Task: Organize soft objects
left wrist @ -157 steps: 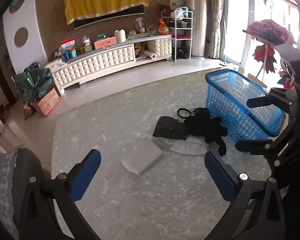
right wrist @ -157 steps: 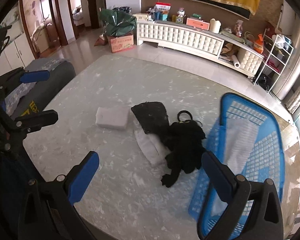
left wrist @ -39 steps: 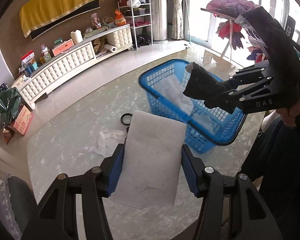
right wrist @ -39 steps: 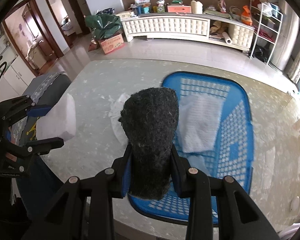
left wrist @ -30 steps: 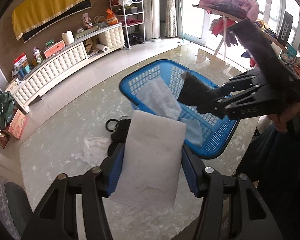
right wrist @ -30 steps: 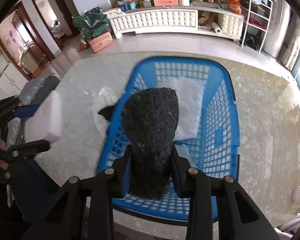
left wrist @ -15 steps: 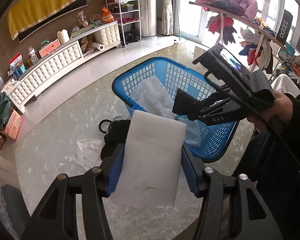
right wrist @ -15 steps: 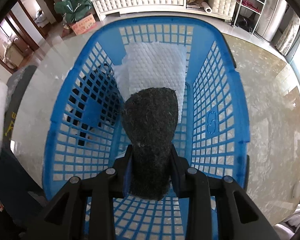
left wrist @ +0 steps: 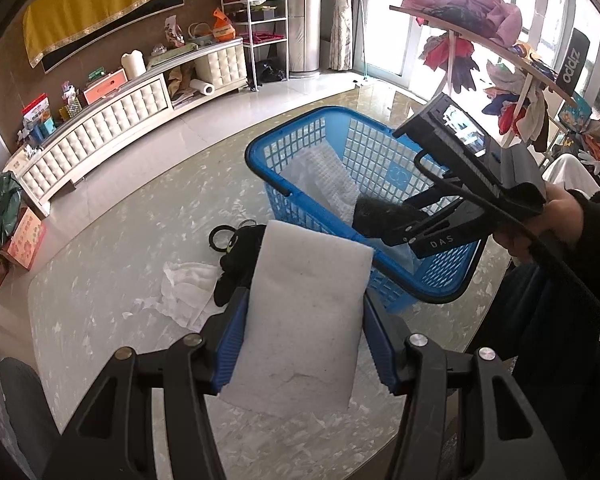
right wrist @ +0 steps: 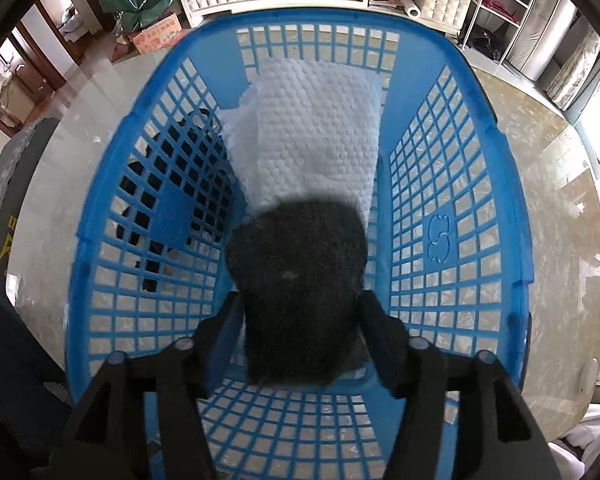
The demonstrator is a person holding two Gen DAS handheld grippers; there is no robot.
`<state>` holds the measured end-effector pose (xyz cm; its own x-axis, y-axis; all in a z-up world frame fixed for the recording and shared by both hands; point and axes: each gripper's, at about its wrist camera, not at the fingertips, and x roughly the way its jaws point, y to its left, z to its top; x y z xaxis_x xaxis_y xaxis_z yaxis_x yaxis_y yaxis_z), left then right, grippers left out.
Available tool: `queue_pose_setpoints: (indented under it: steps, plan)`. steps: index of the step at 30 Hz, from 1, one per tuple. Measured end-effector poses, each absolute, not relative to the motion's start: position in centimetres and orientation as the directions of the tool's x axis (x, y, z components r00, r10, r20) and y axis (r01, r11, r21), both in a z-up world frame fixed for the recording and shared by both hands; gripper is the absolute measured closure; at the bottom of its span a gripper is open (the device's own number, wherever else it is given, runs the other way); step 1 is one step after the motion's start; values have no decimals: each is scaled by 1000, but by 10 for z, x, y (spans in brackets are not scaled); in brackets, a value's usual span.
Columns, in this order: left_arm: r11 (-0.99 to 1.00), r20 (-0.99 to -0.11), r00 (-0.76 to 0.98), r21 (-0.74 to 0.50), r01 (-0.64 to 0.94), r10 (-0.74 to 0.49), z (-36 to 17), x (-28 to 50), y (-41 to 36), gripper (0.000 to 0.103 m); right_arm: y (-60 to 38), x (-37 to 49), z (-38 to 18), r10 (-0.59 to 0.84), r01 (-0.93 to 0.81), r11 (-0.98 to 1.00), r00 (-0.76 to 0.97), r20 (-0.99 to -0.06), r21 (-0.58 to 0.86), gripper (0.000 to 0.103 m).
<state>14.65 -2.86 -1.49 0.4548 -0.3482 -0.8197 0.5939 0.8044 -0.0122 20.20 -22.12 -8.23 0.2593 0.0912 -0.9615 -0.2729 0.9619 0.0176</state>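
Blue basket [right wrist: 456, 184] held a white bumpy cloth [right wrist: 312, 128]. Over it, the right gripper [right wrist: 300, 320] was opening around a black fuzzy pad [right wrist: 295, 280]. The left gripper [left wrist: 304, 344] squeezed a white foam sheet [left wrist: 304, 312].

**Soft Things, Half Sorted**

A dark fuzzy pad [right wrist: 295, 292] hangs blurred over the blue basket [right wrist: 520, 216], above a white quilted sheet [right wrist: 316, 132] lying inside it. A white foam block [left wrist: 300, 312] sits pinched upright above the table [left wrist: 99, 320]. On the tabletop beside the basket lie a black plush toy [left wrist: 235, 264] and a crumpled white cloth [left wrist: 187, 288], touching.
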Motion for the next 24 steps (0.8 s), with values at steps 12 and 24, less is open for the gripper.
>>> queue_pose_setpoints:
  steps: [12, 24]
  plan:
    - [797, -808, 457, -25, 604, -371, -13, 137, -23, 50, -184, 176, -74, 59, -291, 956, 281, -958, -27, 8]
    - [793, -803, 470, -4, 609, -366, -3, 132, -29, 50, -208, 141, -37, 70, -258, 965, 423, -903, -46, 6]
